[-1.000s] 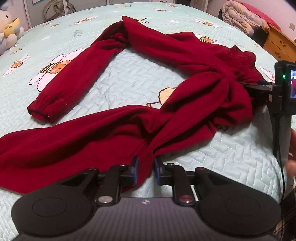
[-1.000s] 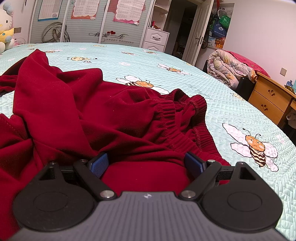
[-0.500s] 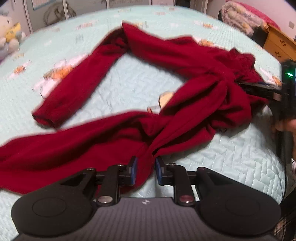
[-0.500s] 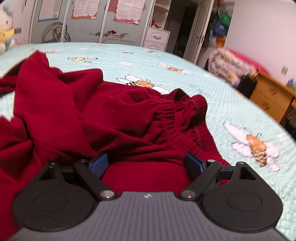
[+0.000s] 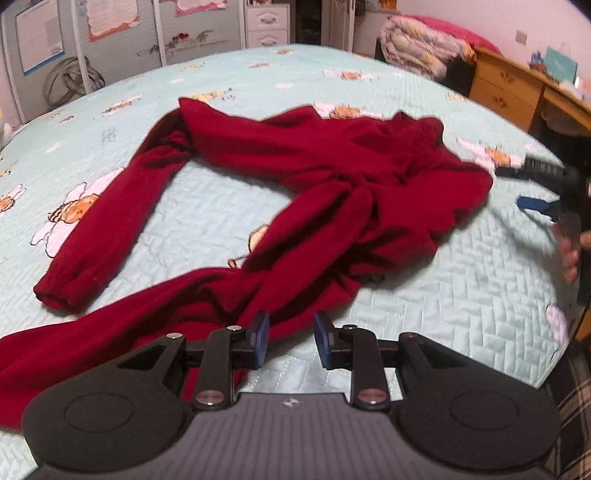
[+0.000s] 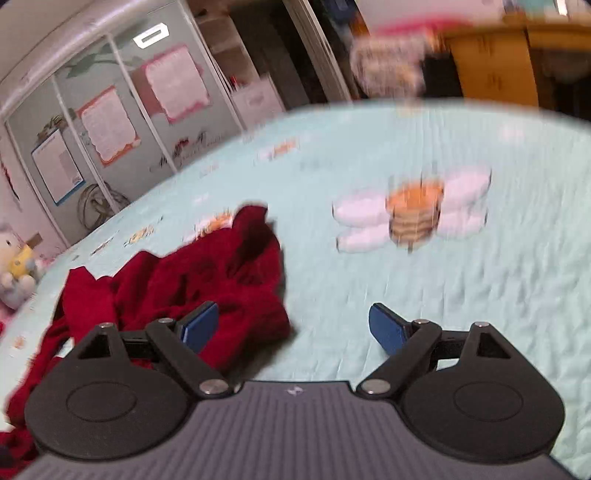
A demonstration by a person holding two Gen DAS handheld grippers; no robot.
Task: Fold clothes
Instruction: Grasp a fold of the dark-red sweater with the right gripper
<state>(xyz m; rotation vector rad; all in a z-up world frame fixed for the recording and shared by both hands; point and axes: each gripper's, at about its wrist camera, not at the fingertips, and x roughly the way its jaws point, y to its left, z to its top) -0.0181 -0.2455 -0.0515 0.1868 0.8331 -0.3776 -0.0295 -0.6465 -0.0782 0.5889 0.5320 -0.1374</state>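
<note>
A bedroom in a home. A wide bed under a pale green quilt printed with bees fills the room. Past its far edge stand a wardrobe with posters, a white chest of drawers, a wooden desk, folded blankets and a plush toy.
</note>
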